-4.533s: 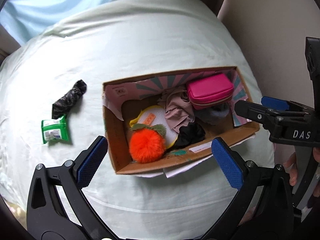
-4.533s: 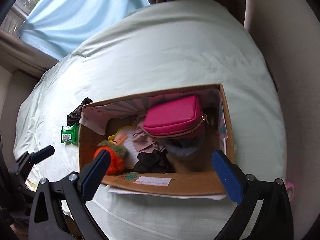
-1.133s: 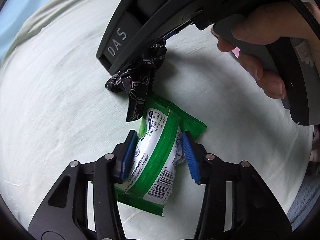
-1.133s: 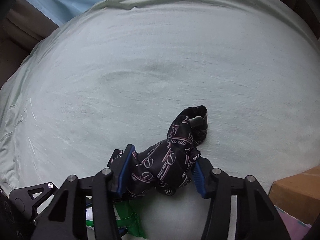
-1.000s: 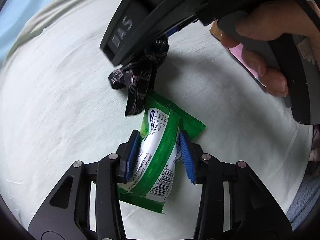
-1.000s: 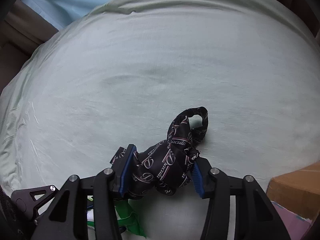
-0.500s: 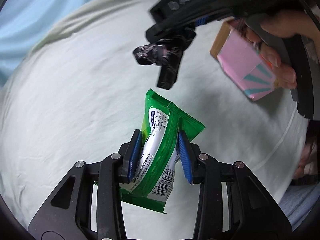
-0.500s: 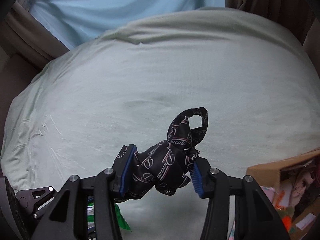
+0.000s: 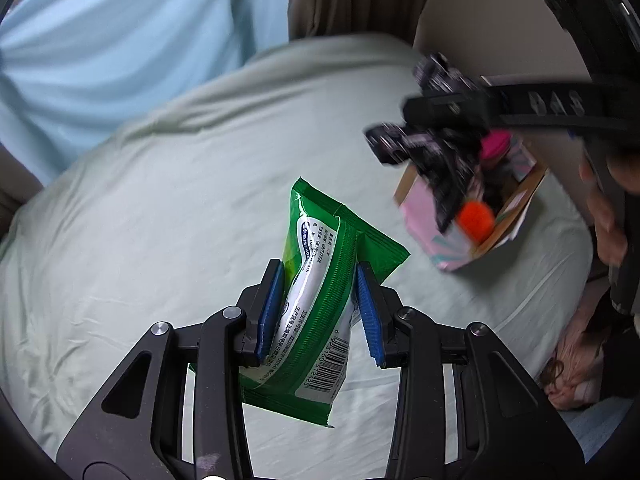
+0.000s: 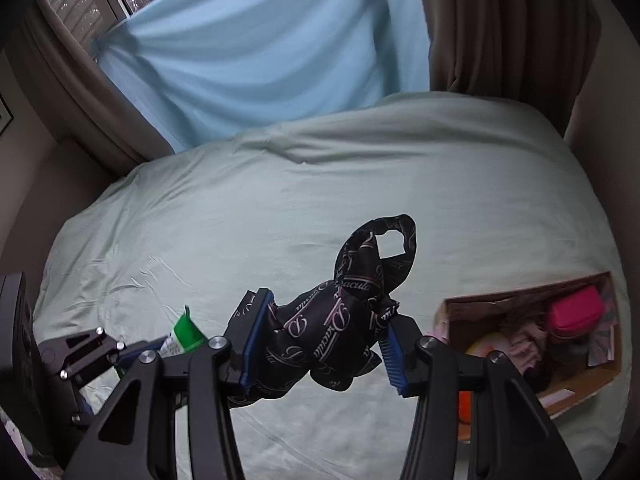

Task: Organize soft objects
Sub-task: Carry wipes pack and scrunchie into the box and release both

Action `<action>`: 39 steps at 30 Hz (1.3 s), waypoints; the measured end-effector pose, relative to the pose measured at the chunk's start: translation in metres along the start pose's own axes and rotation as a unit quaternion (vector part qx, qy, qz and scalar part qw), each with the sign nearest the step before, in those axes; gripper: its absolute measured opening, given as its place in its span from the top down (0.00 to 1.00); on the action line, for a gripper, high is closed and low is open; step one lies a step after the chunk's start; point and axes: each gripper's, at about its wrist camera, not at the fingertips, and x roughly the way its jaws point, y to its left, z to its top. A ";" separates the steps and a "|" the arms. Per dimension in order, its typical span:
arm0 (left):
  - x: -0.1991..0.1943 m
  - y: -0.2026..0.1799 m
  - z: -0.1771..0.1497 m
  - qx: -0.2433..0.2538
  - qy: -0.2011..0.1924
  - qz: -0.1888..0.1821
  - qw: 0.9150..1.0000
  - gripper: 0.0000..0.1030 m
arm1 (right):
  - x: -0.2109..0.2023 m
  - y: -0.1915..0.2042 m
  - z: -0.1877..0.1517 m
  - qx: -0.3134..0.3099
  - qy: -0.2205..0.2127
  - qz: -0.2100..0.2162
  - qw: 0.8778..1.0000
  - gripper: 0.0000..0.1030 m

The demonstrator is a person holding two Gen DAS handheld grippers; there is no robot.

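Observation:
My left gripper (image 9: 318, 312) is shut on a green tissue pack (image 9: 320, 292) and holds it in the air above the pale green bed (image 9: 160, 220). My right gripper (image 10: 320, 344) is shut on a black patterned scarf (image 10: 344, 316), also lifted off the bed; it shows blurred at the upper right of the left wrist view (image 9: 432, 148). The cardboard box (image 10: 576, 384) lies at the bed's right side with a pink pouch (image 10: 576, 312), an orange pompom (image 9: 476, 220) and several cloths inside. The left gripper shows at the lower left of the right wrist view (image 10: 120, 356).
A light blue curtain (image 10: 260, 48) and a brown curtain (image 10: 500, 28) hang behind the bed. A beige wall (image 9: 480, 20) stands at the bed's right. The bed's right edge drops off beyond the box, with cloth on the floor (image 9: 572, 380).
Both grippers have closed on their objects and lifted them off the bed. Both have risen higher and turned right, bringing the box into view.

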 end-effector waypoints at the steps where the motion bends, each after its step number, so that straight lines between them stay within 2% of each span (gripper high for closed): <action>1: -0.008 -0.005 0.006 -0.001 -0.005 0.001 1.000 0.68 | -0.011 -0.004 -0.001 0.002 -0.005 0.000 1.000 0.55; 8: -0.034 -0.064 0.051 -0.031 -0.024 -0.006 0.999 0.68 | -0.082 -0.059 -0.017 0.021 -0.030 -0.009 0.999 0.55; 16: -0.020 -0.151 0.093 -0.073 -0.028 -0.011 0.997 0.68 | -0.122 -0.140 -0.029 0.005 -0.025 -0.020 0.999 0.55; 21: 0.011 -0.194 0.111 -0.100 -0.011 -0.017 0.995 0.68 | -0.119 -0.193 -0.026 0.001 -0.009 -0.011 1.000 0.55; 25: 0.040 -0.211 0.120 -0.123 0.010 -0.011 0.992 0.68 | -0.106 -0.225 -0.026 -0.007 0.012 -0.004 1.000 0.55; 32: 0.099 -0.221 0.137 -0.150 0.053 -0.001 0.987 0.68 | -0.065 -0.268 -0.029 -0.024 0.050 0.001 0.998 0.55; 39: 0.164 -0.215 0.148 -0.167 0.102 0.003 0.981 0.68 | -0.020 -0.282 -0.038 -0.057 0.075 -0.006 0.996 0.55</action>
